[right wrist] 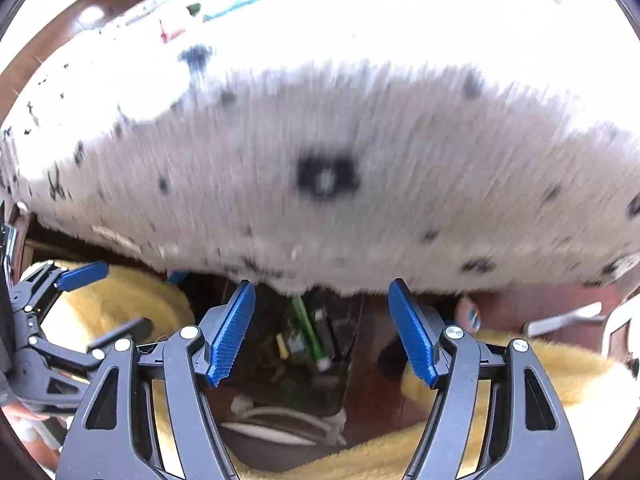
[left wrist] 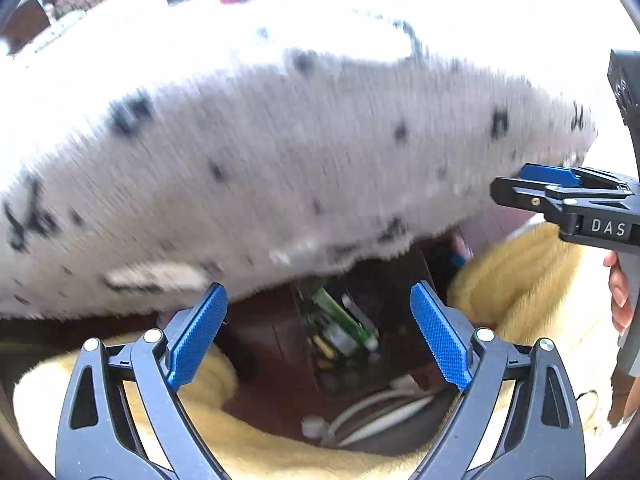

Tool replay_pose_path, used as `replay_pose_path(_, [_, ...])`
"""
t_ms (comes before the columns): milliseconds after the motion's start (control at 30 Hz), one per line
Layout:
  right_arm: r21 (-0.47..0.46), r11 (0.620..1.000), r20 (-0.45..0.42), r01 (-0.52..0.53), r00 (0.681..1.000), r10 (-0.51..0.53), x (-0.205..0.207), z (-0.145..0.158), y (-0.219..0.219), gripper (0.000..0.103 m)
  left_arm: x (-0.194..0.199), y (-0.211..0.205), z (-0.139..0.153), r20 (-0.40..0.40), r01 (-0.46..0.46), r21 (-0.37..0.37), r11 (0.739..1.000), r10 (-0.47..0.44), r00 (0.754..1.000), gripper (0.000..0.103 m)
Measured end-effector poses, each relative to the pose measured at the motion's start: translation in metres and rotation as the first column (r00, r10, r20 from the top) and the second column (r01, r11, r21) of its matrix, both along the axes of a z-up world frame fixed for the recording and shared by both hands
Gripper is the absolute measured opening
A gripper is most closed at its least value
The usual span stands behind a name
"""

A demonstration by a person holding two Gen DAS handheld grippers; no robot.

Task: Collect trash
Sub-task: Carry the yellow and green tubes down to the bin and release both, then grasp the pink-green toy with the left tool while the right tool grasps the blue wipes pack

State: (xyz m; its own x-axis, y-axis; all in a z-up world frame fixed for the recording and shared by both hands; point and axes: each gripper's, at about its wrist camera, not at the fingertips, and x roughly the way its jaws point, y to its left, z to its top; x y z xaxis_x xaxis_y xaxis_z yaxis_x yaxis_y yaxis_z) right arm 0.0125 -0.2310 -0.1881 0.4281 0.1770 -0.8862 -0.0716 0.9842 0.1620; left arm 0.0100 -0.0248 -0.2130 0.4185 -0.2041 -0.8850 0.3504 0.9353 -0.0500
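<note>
The trash bin (left wrist: 352, 340) is a dark open container at lower centre of both wrist views, standing on a reddish-brown floor (left wrist: 264, 336). Inside it lie a green tube-shaped item (left wrist: 340, 314), a small yellow piece and other dark refuse too blurred to identify. White cables (left wrist: 368, 416) lie coiled on the floor just below the bin in the frame.

Left gripper (left wrist: 318, 336): jaws apart, blue pads clear of every object, nothing between them; the bin shows through the gap. Right gripper (right wrist: 322, 332): jaws apart, nothing gripped, the bin likewise framed between its fingers. In the left wrist view the right gripper appears at the right edge with a hand (left wrist: 622, 292) on its handle.

A fluffy yellow fabric (left wrist: 520, 280) lies on both sides of the bin. A white cover with black specks (left wrist: 280, 152), motion-blurred, fills the upper half of both views and overhangs the bin's far side.
</note>
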Motion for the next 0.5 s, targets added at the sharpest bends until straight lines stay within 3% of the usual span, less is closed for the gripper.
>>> replay_pose_path(233, [-0.030, 1.000, 0.134, -0.003, 0.991, 0.007, 0.034, 0.047, -0.005, 0.071, 0.028, 0.010, 0.038, 0.109, -0.035, 0.010, 0.999, 0.034, 0.993, 0.088])
replay_pose_path(500, [-0.023, 0.996, 0.179, -0.090, 0.979, 0.093, 0.098, 0.070, 0.009, 0.071, 0.072, 0.019, 0.063, 0.176, -0.077, 0.024, 0.997, 0.072, 0.982, 0.088])
